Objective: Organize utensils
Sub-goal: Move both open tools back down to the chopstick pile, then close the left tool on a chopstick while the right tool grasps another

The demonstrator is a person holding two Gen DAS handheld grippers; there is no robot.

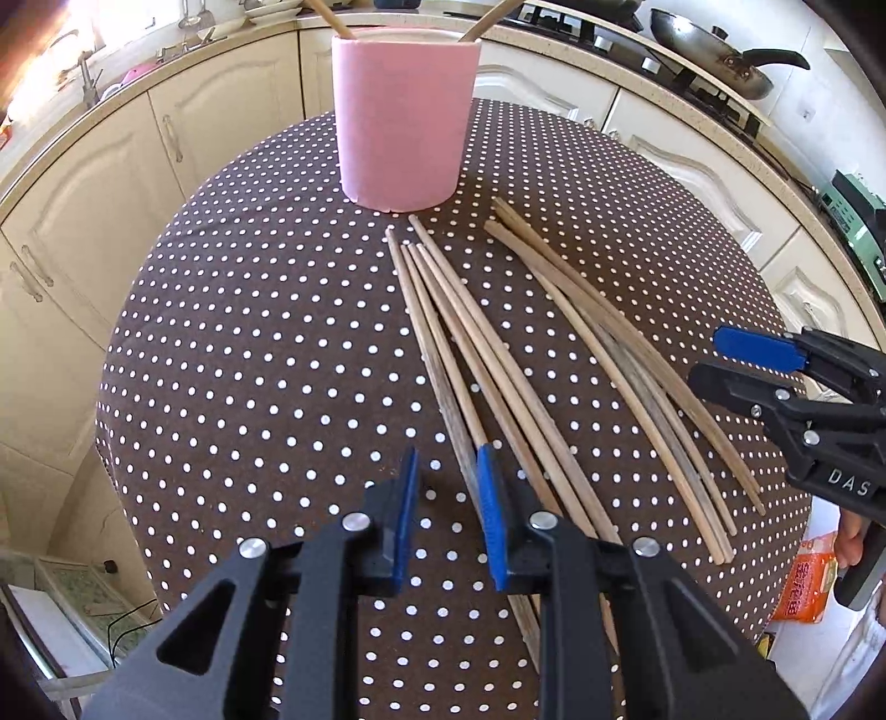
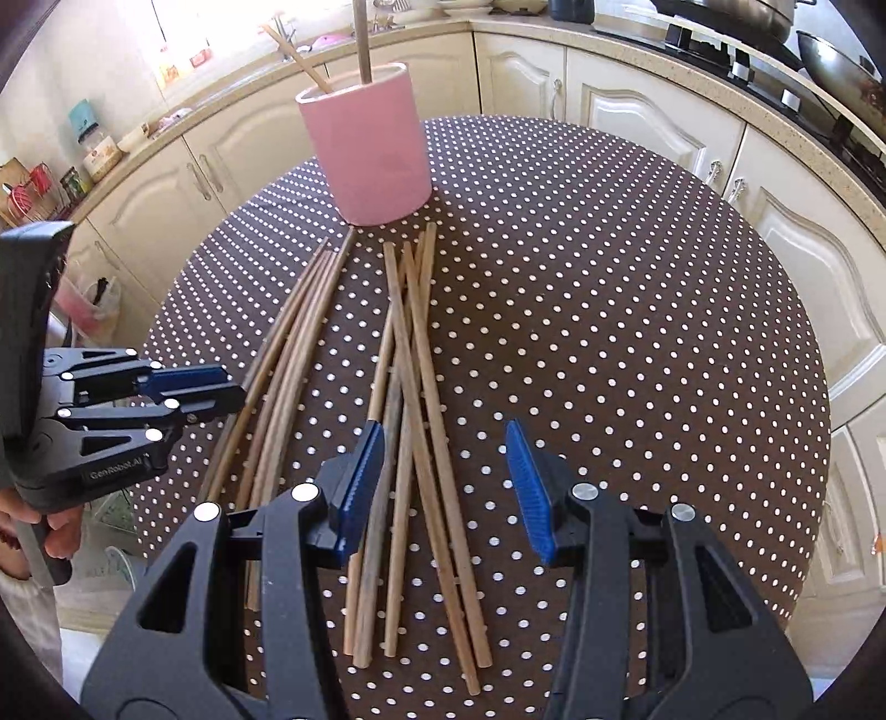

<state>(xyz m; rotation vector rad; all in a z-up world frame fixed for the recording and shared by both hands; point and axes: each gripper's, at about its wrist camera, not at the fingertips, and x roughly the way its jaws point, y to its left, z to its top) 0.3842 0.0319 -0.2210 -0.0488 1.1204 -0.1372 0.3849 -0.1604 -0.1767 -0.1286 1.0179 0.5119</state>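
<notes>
A pink cylindrical holder (image 1: 405,119) stands at the far side of the round polka-dot table (image 1: 249,343), with chopsticks sticking out of it; it also shows in the right wrist view (image 2: 368,149). Two loose bundles of wooden chopsticks lie on the cloth: one (image 1: 476,382) under my left gripper, one (image 1: 626,360) further right. In the right wrist view they are the left bundle (image 2: 282,354) and the middle bundle (image 2: 412,421). My left gripper (image 1: 446,471) is open and empty above the near ends. My right gripper (image 2: 446,448) is open and empty over the middle bundle.
Cream kitchen cabinets (image 2: 637,111) curve around the table. A wok (image 1: 714,50) sits on the stove at the back right. A sink counter with bottles (image 2: 94,149) is at the left. An orange packet (image 1: 805,587) lies beyond the table's right edge.
</notes>
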